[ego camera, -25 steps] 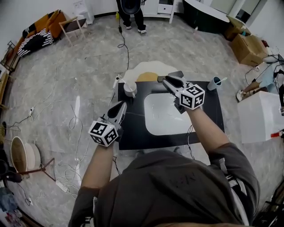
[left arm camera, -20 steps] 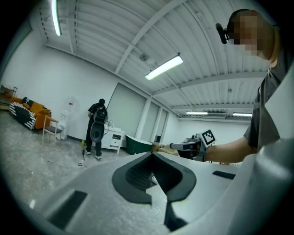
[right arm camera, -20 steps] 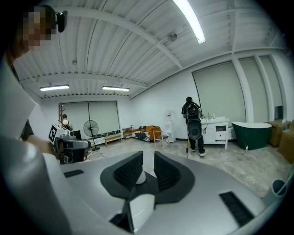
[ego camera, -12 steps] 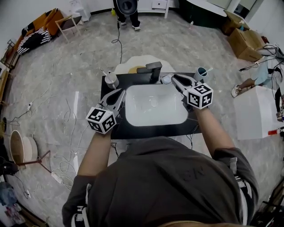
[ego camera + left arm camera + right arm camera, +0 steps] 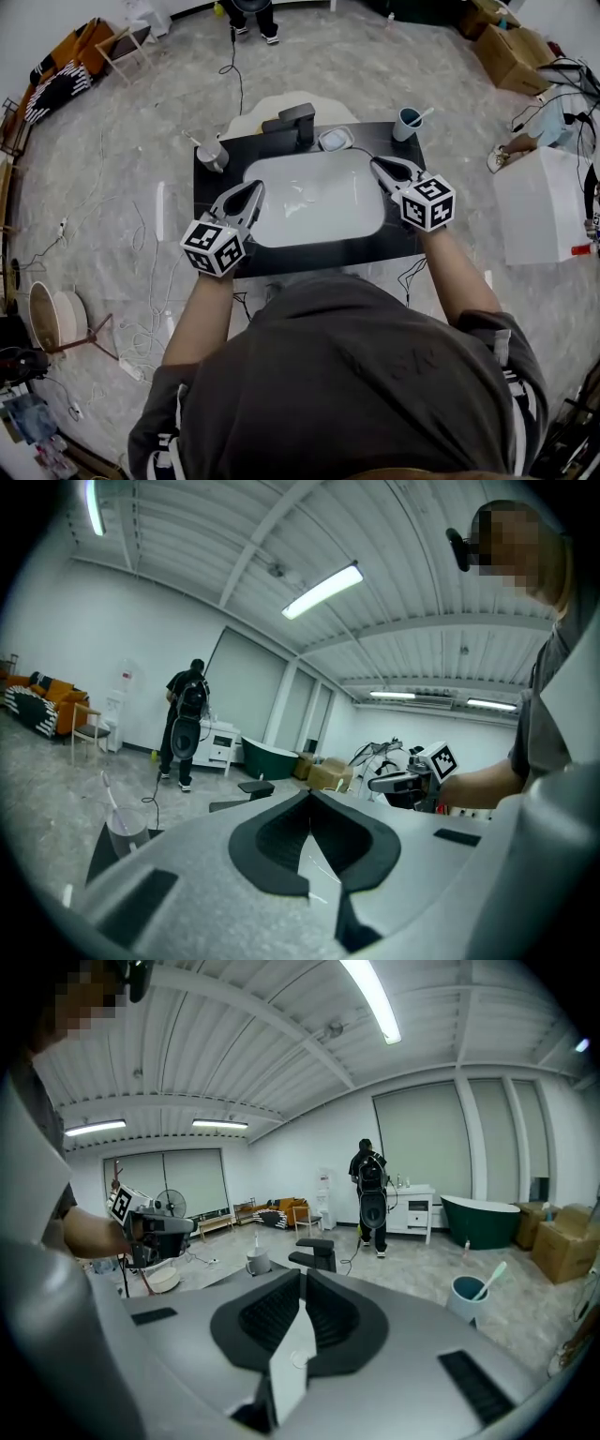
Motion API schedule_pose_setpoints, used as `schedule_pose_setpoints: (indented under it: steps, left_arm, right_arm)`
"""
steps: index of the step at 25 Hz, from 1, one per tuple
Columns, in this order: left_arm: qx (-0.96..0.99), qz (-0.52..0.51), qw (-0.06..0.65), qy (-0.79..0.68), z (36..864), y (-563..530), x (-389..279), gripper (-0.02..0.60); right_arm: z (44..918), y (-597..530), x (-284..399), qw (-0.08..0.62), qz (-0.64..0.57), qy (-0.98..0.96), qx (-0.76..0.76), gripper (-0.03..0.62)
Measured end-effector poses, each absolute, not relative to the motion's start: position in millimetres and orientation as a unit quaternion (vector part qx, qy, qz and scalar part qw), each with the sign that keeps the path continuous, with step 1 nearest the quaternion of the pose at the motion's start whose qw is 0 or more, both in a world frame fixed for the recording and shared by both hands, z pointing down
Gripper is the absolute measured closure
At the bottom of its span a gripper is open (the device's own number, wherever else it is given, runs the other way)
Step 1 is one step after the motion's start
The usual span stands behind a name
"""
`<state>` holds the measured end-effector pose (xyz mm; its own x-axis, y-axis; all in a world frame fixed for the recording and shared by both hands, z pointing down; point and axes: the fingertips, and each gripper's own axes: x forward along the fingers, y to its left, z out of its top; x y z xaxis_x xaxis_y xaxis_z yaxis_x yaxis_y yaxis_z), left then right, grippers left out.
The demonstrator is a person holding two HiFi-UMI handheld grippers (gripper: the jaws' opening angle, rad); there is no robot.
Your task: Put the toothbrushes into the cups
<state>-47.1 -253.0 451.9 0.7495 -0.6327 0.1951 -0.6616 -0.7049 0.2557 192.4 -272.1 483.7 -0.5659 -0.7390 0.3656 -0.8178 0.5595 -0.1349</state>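
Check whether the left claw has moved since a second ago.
Yes. The left claw has moved right: the grey cup, earlier up-right of its tips, now stands up-left, and the tips are at the basin's left rim.

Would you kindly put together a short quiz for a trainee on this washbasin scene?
1. True or false: the blue cup holds a toothbrush.
2. In the head view, the grey cup stands: A) left of the faucet; B) right of it; C) in the sink.
3. How many cups stand on the black counter?
Key: 1 true; 2 A; 3 two.
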Motion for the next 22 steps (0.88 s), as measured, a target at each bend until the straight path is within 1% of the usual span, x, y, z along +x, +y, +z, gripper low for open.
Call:
schedule_pose_setpoints:
  steps: [4, 12, 22]
  left_arm:
    - [0.922, 0.057, 0.157, -0.348, 459, -247, -40, 0.575]
    - [0.915, 0.060, 0.175, -0.358, 475, -234, -45, 0.575]
    - [0.913, 0.050, 0.173, -0.366, 474, -236, -53, 0.575]
  right_arm:
    - [502, -261, 200, 0.136, 0.155, -0.868, 0.452, 0.600]
    - [524, -249, 198, 0.122, 0.176, -0.869, 0.446, 0.603]
    - [516, -257, 192, 0.124, 0.162, -0.874, 0.441, 0.603]
